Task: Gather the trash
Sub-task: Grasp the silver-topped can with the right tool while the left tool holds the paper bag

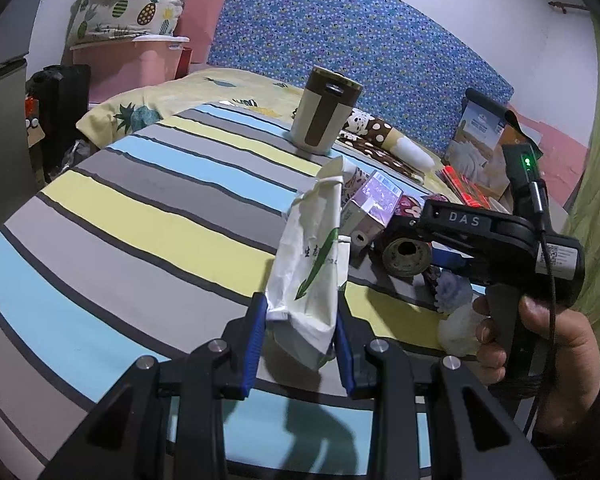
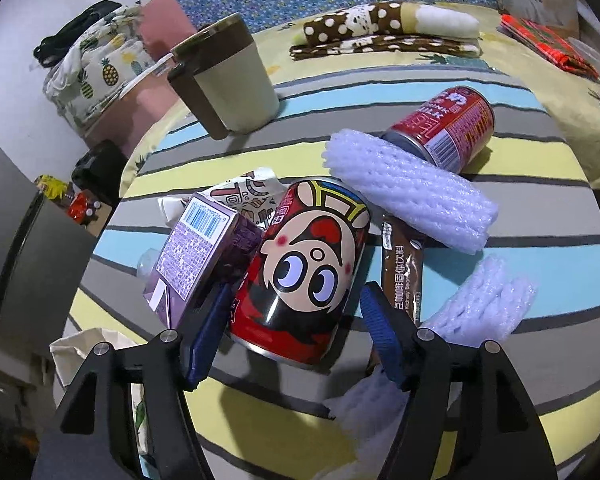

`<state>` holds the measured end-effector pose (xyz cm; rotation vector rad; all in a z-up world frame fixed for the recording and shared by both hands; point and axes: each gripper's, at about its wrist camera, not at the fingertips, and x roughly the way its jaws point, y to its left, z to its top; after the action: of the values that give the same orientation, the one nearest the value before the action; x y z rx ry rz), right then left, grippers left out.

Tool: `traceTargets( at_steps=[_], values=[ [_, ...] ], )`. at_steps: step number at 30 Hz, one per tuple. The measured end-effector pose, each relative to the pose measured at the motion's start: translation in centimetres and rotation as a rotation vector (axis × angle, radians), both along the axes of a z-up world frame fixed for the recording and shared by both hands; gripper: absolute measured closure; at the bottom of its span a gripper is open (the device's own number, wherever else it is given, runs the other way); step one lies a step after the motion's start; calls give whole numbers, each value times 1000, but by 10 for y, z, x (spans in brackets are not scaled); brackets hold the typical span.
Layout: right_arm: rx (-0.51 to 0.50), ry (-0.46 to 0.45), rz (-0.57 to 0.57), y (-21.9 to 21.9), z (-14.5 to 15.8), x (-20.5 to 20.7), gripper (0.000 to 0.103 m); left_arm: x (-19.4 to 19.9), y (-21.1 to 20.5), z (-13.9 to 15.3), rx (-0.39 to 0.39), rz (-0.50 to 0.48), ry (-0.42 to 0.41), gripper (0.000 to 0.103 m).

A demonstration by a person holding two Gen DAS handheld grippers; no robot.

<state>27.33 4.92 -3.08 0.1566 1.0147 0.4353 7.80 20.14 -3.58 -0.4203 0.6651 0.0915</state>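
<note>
Left gripper (image 1: 302, 336) nearest cam: blue pads clamped on crumpled white paper bag (image 1: 308, 276), jaws narrow, bag standing up above striped bedsheet (image 1: 140, 216). Right gripper (image 2: 290, 320) jaws wide, straddling red cartoon can (image 2: 304, 272) lying on sheet w/ rest of trash pile; left pad (image 2: 206, 336) just beside can, can't tell if touching, right pad clear. Purple carton (image 2: 196, 256) leans on can's left. Beige cup (image 2: 224, 80) upright behind.
</note>
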Motion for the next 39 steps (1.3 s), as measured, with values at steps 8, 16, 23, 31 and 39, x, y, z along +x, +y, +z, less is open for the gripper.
traceTargets(
  at_steps=[8, 16, 23, 31, 39],
  values=[
    [-7, -39, 0, -14, 6, -4, 42, 3, -5, 2, 9, -18, 1, 70],
    [8, -149, 52, -28, 34, -18, 46, 4, -18, 9, 29, -35, -2, 70],
    [6, -177, 83, -38, 36, -15, 48, 4, -30, 16, 42, -54, -12, 70],
    [-88, -223, 143, -29, 33, -22, 48, 6, -38, 18, 53, -69, -7, 70],
    [-78, -223, 145, -41, 33, -26, 48, 5, -42, 20, 63, -74, -3, 70]
  ],
)
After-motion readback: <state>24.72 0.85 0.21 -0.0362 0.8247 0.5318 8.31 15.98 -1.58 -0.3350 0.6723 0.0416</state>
